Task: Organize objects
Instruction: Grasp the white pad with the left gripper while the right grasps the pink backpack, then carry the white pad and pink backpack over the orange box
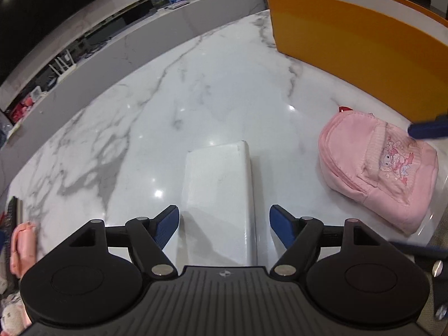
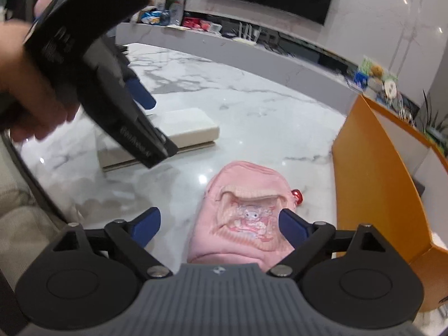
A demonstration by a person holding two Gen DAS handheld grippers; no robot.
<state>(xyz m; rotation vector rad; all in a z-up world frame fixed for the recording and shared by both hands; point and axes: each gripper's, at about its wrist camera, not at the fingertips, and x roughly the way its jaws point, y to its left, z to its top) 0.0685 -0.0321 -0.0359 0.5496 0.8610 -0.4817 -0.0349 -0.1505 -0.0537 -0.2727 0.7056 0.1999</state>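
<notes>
The left gripper (image 1: 224, 224) has its blue-padded fingers (image 1: 167, 225) spread wide, and the near end of a white rectangular box (image 1: 219, 193) lies flat between them. Neither pad touches it: a gap of marble shows on each side. The box runs straight ahead from the fingers along the marble table (image 1: 156, 106). Off to the right of the fingers, well clear of the box, a pink mini backpack (image 1: 378, 165) lies on the table; a blue pad of the other gripper hangs over its far right corner. Beyond the backpack stands an orange storage box (image 1: 350, 36), open at the top.

The right gripper (image 2: 219, 228) is likewise spread, its blue pads (image 2: 147, 225) standing either side of the pink mini backpack (image 2: 243, 224), which lies directly below and between them, cartoon print upward. Whether the right pad brushes the fabric I cannot tell; nothing is pinched. A small red charm (image 2: 297, 196) sits at the backpack's right edge. Further right rises the orange wall of the storage box (image 2: 375, 184). Ahead and to the left, a person's hand (image 2: 25, 89) holds the left gripper above the white box (image 2: 190, 127).
</notes>
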